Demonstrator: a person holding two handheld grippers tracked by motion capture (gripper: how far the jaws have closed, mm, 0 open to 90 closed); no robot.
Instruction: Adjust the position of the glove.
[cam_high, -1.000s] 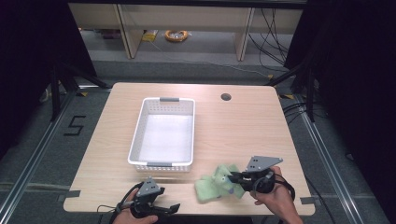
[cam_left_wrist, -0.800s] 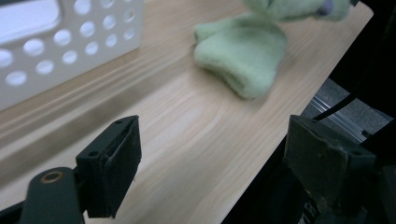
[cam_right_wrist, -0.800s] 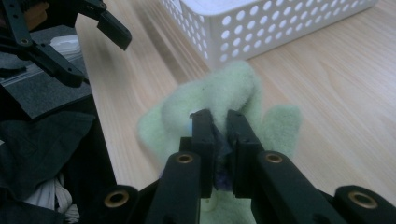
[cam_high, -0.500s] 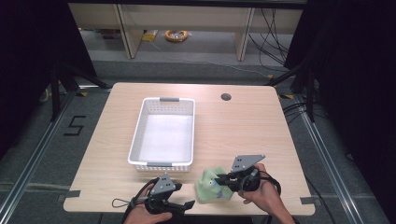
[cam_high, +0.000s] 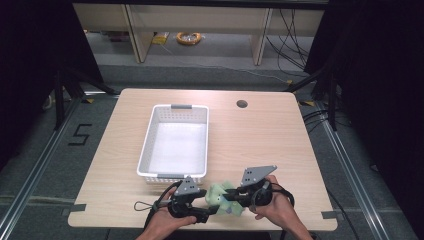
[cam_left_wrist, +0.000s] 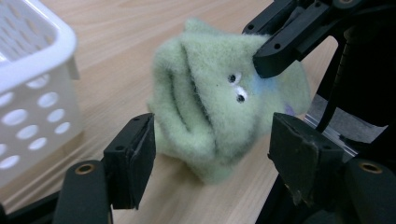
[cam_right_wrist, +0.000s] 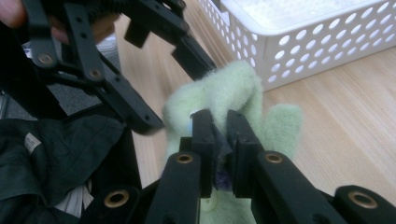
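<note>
Green fleece, a small folded cloth (cam_left_wrist: 219, 107), is sitting on the table's (cam_high: 270, 135) near edge at about 6 o'clock from the white basket (cam_high: 175, 142). The right gripper (cam_right_wrist: 219, 135) is clamping it, steadying it while the left gripper (cam_left_wrist: 210, 154) is closing around it without touching yet.

A light wooden tabletop (cam_high: 260, 140) carries a white perforated basket (cam_high: 175, 142) just beyond the left gripper (cam_high: 207, 212), and a green fleecy cloth (cam_high: 222, 197) between both grippers.
</note>
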